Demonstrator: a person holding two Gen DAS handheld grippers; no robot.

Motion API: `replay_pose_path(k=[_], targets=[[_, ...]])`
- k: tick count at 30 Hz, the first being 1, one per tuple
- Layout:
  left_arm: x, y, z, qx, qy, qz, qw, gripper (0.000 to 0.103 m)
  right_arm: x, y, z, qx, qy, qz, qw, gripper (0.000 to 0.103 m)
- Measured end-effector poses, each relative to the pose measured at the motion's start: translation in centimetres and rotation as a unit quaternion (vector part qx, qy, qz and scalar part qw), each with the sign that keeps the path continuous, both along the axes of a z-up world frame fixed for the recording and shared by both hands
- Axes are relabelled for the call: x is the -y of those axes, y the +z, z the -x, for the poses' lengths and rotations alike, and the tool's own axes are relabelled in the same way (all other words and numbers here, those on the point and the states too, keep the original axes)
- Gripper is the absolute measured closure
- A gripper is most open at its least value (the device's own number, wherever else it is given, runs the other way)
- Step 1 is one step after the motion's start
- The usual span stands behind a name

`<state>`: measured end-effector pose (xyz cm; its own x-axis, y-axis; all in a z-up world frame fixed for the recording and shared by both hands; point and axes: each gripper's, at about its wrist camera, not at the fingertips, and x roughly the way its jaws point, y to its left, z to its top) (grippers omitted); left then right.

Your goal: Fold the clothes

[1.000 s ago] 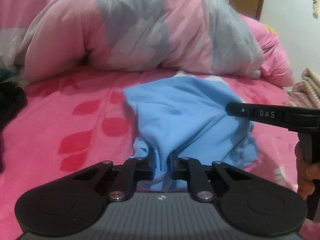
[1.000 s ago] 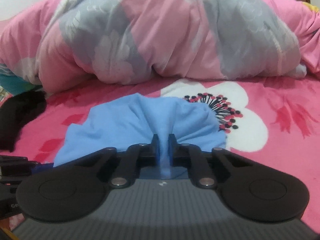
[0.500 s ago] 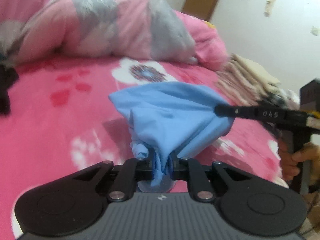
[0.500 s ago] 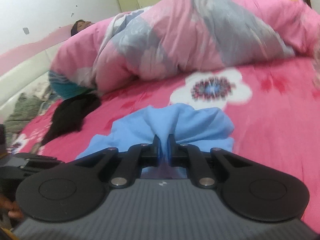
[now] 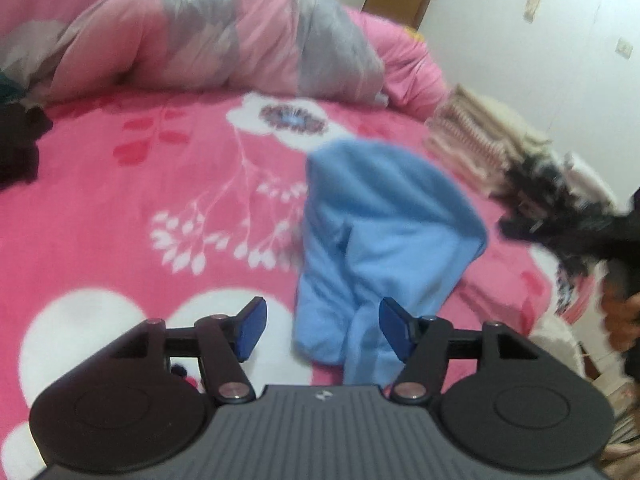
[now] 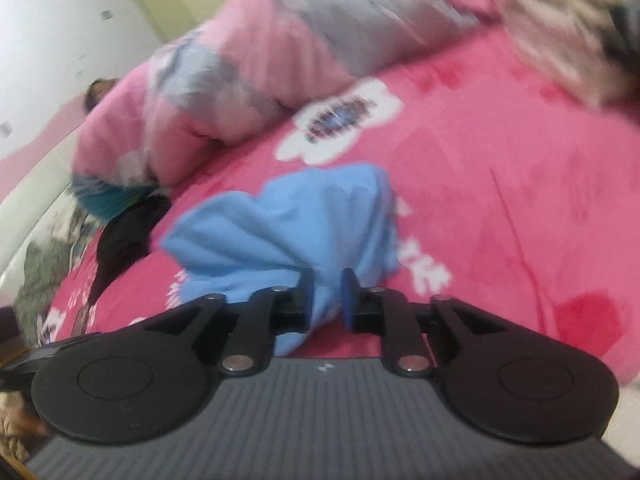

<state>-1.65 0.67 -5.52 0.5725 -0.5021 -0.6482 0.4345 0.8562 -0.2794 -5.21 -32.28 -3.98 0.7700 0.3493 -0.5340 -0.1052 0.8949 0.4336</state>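
Cloth, a crumpled pale blue garment (image 5: 384, 232), lies bunched on the pink bedspread (image 5: 120, 216), below its white flower. We are releasing it: left gripper (image 5: 322, 330) has just spread wide, fabric loose between; right gripper (image 6: 326, 296), just easing apart, still pinches a fold. Next we regrasp an edge.

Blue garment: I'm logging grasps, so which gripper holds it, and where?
The left gripper has just opened, holding nothing. The right gripper, jaws just opening, still has a bunched fold of the blue garment between them.
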Motion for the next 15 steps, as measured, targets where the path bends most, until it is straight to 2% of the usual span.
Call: replay_pose_path(k=[6, 8, 9, 10, 13, 14, 15], targets=[[-0.2, -1.5, -0.2, -0.008, 0.014, 0.005, 0.9999, 0.045, -5.1, 1.6, -0.9, 0.022, 0.083, 0.036, 0.996, 0.065], [-0.2, -1.8, -0.1, -0.007, 0.011, 0.008, 0.9999, 0.048, -7.8, 1.6, -1.9, 0.017, 0.118, 0.057, 0.991, 0.053], [-0.2, -1.9, -0.1, -0.007, 0.010, 0.009, 0.9999, 0.053, -9.2, 1.5, -2.4, 0.014, 0.137, 0.068, 0.988, 0.044], [-0.2, -2.2, -0.1, -0.010, 0.007, 0.011, 0.9999, 0.055, -10.5, 1.0, -2.9, 0.006, 0.150, 0.083, 0.985, 0.039], [0.0, -2.4, -0.2, -0.008, 0.003, 0.016, 0.9998, 0.060, -13.8, -1.1, -4.2, -0.016, 0.165, 0.137, 0.977, 0.040], [0.0, -2.4, -0.2, -0.007, 0.000, 0.018, 0.9998, 0.066, -14.5, -2.0, -4.5, -0.017, 0.153, 0.162, 0.975, 0.043], [0.1, -2.5, -0.2, -0.007, -0.002, 0.021, 0.9998, 0.072, -14.7, -2.5, -4.6, -0.015, 0.144, 0.177, 0.974, 0.059]])
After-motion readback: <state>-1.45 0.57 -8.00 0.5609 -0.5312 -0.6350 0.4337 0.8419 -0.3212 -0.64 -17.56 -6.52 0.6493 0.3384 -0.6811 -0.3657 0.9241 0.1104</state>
